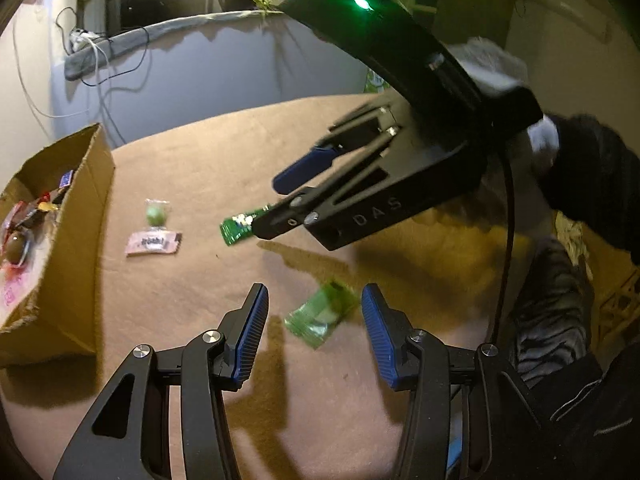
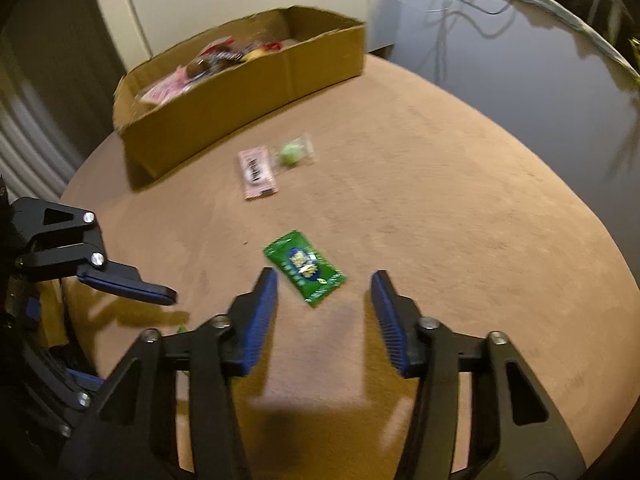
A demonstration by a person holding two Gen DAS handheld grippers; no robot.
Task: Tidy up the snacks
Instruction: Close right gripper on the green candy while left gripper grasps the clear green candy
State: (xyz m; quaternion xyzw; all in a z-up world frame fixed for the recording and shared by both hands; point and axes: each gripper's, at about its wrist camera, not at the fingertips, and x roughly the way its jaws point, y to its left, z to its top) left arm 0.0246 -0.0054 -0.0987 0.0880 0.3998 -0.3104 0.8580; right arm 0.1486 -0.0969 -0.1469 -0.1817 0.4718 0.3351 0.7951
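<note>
Two green snack packets lie on the tan round table (image 1: pixel 192 152). One blurred green packet (image 1: pixel 320 314) sits between the pads of my left gripper (image 1: pixel 316 320), which is open with gaps on both sides. The printed green packet (image 2: pixel 304 268) lies just ahead of the fingertips of my right gripper (image 2: pixel 324 300), also open and not touching it. In the left wrist view the right gripper (image 1: pixel 270 208) hangs over that packet (image 1: pixel 236 230). A pink packet (image 2: pixel 258 172) and a clear-wrapped green candy (image 2: pixel 294 152) lie further off.
A cardboard box (image 2: pixel 248 92) with several snacks stands at the table's far left edge (image 1: pixel 76 240). One finger of the left gripper (image 2: pixel 132 284) reaches in at the left. A person's dark sleeve (image 1: pixel 592 176) is at the right. Cables (image 1: pixel 104 64) hang on the wall.
</note>
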